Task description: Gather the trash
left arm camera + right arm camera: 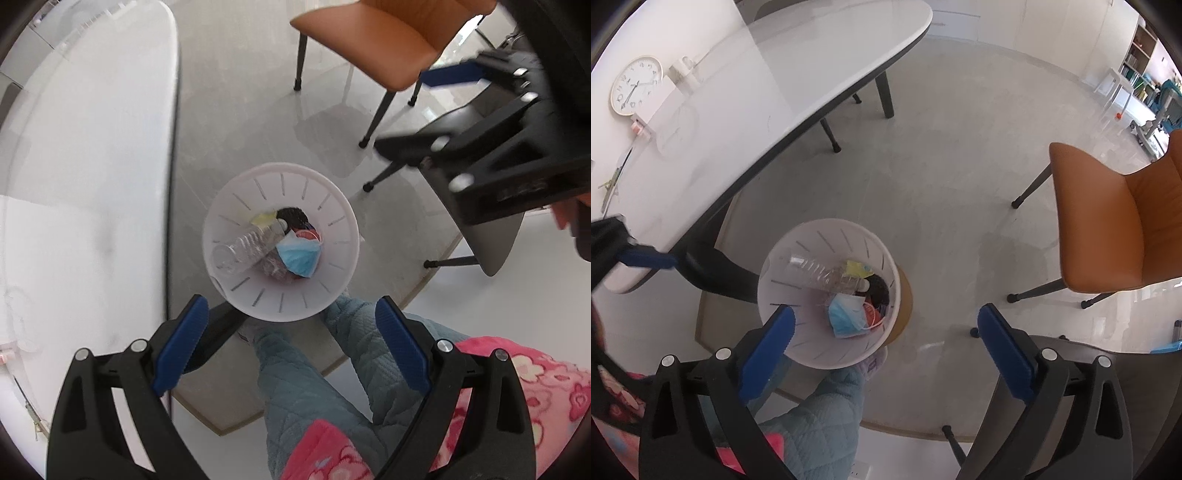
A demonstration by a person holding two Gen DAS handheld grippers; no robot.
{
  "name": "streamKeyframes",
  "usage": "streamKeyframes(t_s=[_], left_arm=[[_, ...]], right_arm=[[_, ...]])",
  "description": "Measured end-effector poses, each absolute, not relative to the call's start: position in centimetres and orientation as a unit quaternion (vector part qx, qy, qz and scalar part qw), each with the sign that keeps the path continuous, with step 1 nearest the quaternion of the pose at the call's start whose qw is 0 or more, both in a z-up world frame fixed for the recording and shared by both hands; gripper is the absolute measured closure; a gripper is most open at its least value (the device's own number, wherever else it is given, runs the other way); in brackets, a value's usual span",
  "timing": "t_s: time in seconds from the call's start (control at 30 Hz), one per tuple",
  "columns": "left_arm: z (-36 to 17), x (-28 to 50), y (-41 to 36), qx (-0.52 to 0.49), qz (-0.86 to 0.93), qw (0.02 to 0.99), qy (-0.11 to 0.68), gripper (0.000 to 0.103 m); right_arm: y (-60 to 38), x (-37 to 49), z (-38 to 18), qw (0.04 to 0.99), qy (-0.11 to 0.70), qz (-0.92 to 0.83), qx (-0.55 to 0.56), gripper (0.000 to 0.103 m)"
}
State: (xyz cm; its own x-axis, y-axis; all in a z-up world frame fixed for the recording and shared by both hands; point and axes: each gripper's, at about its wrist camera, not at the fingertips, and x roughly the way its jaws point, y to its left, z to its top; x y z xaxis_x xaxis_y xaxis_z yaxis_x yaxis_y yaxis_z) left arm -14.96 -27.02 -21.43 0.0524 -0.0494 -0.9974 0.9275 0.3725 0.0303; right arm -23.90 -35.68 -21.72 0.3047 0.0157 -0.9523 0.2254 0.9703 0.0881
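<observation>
White slotted bin (pixel 343 258); blue mask (pixel 299 256), clear bottle (pixel 247 245), yellow scrap (pixel 263 218) inside. My tongs' pads (pixel 181 350) blue. Orange chair (pixel 384 33).

1. I am holding the left gripper (pixel 288 332) pointing straight down, its blue pads (pixel 181 347) standing wide apart with nothing between them.
2. I am holding the right gripper (pixel 886 347) pointing steeply down, its jaws spread wide and gripping nothing.
3. In the left wrist view the right gripper (pixel 417 110) is showing at the upper right, blurred.
4. My legs in quilted blue-grey trousers (pixel 306 376) are standing directly below both grippers, with a pink flowered sleeve (pixel 535 391) at the edge.
</observation>
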Motion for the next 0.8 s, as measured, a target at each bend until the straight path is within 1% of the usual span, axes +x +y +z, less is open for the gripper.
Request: streamKeyframes(t_s=[0.2,0.37,0.6,0.8], left_arm=[[-17.0,-13.4,-24.9,0.364,-0.384,0.659,0.535,0.015],[-12.8,-10.7,-21.6,0.316,-0.347,0.716,0.517,0.011],[-7.4,-5.5,-14.6,0.249,-0.248,0.8,0.487,0.01],[-4.3,-1.2,-7.4,0.173,-0.151,0.853,0.469,0.009]], right_arm=[[-33.6,-23.2,-21.0,0.798,0.595,-0.041,0.085,0.002],[-31.0,-21.0,-17.2,0.817,0.573,-0.019,0.06,0.002],[-25.3,-15.6,-11.7,0.85,0.525,0.037,0.02,0.002],[-20.0,-10.3,-9.1,0.865,0.496,0.075,-0.008,0.002]])
